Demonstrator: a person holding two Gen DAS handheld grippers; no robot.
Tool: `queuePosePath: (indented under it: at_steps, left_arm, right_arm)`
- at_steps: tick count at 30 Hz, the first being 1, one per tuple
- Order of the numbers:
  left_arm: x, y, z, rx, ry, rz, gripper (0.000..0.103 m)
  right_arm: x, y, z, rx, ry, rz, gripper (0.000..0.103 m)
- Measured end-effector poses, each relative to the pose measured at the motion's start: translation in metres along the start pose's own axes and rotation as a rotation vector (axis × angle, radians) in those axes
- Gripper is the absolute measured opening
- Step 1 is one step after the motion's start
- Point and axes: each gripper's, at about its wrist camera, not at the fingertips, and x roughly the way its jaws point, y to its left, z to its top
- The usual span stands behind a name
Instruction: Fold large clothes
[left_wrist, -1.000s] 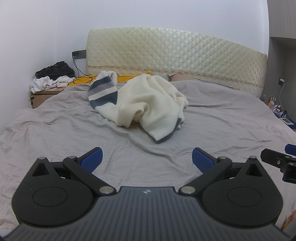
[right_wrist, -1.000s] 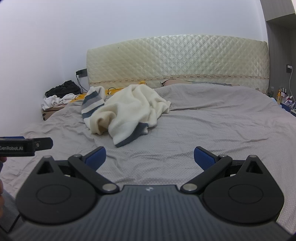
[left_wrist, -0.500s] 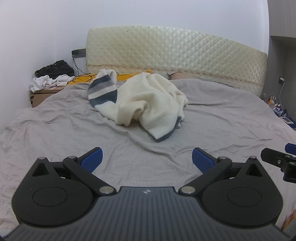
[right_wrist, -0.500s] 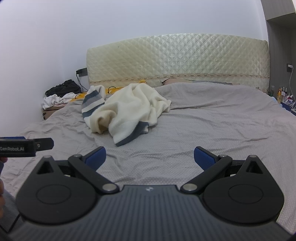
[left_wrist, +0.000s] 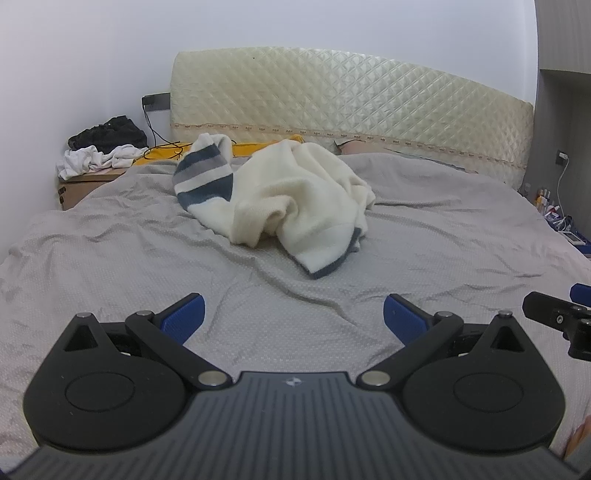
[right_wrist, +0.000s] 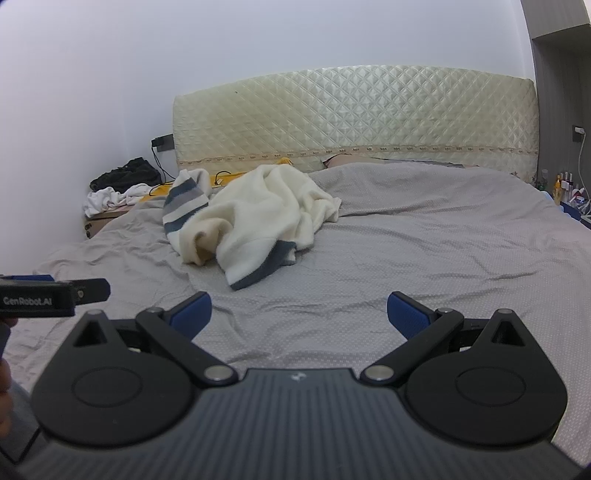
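Observation:
A cream fleece garment (left_wrist: 295, 199) with navy and grey striped cuffs lies crumpled in a heap on the grey bed sheet (left_wrist: 129, 258), well ahead of both grippers. My left gripper (left_wrist: 293, 317) hovers over the near part of the bed, open, nothing between its blue pads. In the right wrist view the same garment (right_wrist: 258, 214) sits ahead and to the left. My right gripper (right_wrist: 299, 314) is also open and empty. Each gripper shows at the edge of the other's view.
A quilted cream headboard (left_wrist: 351, 114) stands behind the bed. A low wooden stand (left_wrist: 85, 181) at the far left holds black and white clothes. A yellow item and black cable lie by the headboard. Small bottles and cables sit at the far right (right_wrist: 569, 188).
Both grippers have crept slightly forward toward the garment, which looks a little nearer. Nothing was grasped or released.

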Motion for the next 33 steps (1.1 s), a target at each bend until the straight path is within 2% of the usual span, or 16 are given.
queuePosePath:
  at_steps: [15, 18, 25, 31, 33]
  left_arm:
    - [0.016, 0.002, -0.001, -0.008, 0.018, -0.024, 0.103]
    - [0.022, 0.002, 0.001, -0.008, 0.026, -0.027, 0.103]
    - [0.050, -0.004, 0.019, 0.023, 0.035, -0.037, 0.103]
    - [0.083, -0.005, 0.040, 0.007, 0.050, -0.085, 0.103]
    - [0.095, -0.006, 0.046, 0.017, 0.054, -0.071, 0.103]
  right_arm:
    - [0.004, -0.006, 0.004, 0.033, 0.019, -0.024, 0.103]
    - [0.007, -0.006, 0.005, 0.029, 0.017, -0.060, 0.103]
    - [0.028, -0.015, 0.015, 0.109, 0.054, -0.068, 0.103]
    - [0.057, -0.018, 0.030, 0.203, 0.094, -0.058, 0.103]
    - [0.069, -0.015, 0.035, 0.211, 0.107, -0.073, 0.103]
